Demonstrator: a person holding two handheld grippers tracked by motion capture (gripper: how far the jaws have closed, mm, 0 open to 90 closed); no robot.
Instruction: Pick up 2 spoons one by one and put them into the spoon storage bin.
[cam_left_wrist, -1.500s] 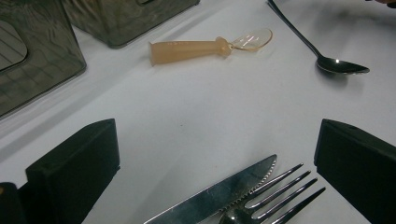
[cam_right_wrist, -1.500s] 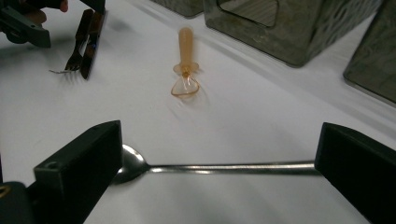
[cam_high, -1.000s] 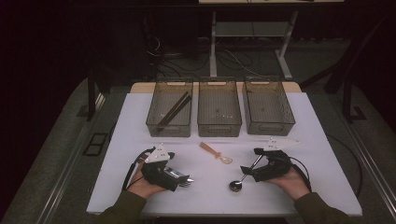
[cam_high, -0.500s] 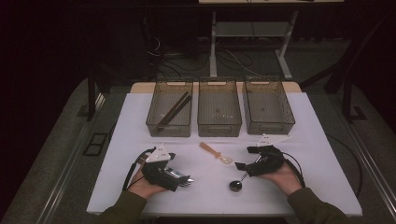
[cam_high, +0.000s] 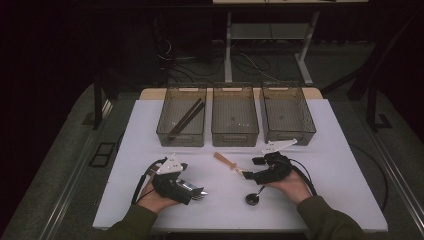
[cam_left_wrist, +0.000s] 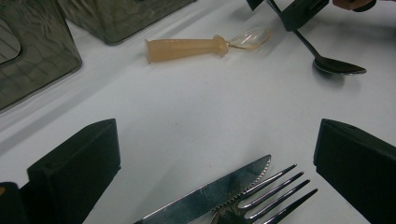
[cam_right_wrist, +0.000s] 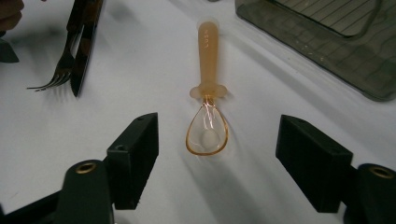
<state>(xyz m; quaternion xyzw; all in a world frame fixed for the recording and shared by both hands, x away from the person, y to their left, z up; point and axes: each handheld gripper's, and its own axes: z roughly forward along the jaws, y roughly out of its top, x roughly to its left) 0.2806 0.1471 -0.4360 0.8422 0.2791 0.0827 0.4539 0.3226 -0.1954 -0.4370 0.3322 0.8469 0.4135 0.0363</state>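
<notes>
Amber plastic spoon (cam_right_wrist: 208, 116) lies untouched between the right gripper's (cam_right_wrist: 217, 158) closing jaws.

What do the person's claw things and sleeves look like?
Each hand holds a chunky black claw, the left claw and the right claw. Each has two blocky black jaws, a pale three-cornered plate on top and a black cable trailing from it. The sleeves are olive green.
</notes>
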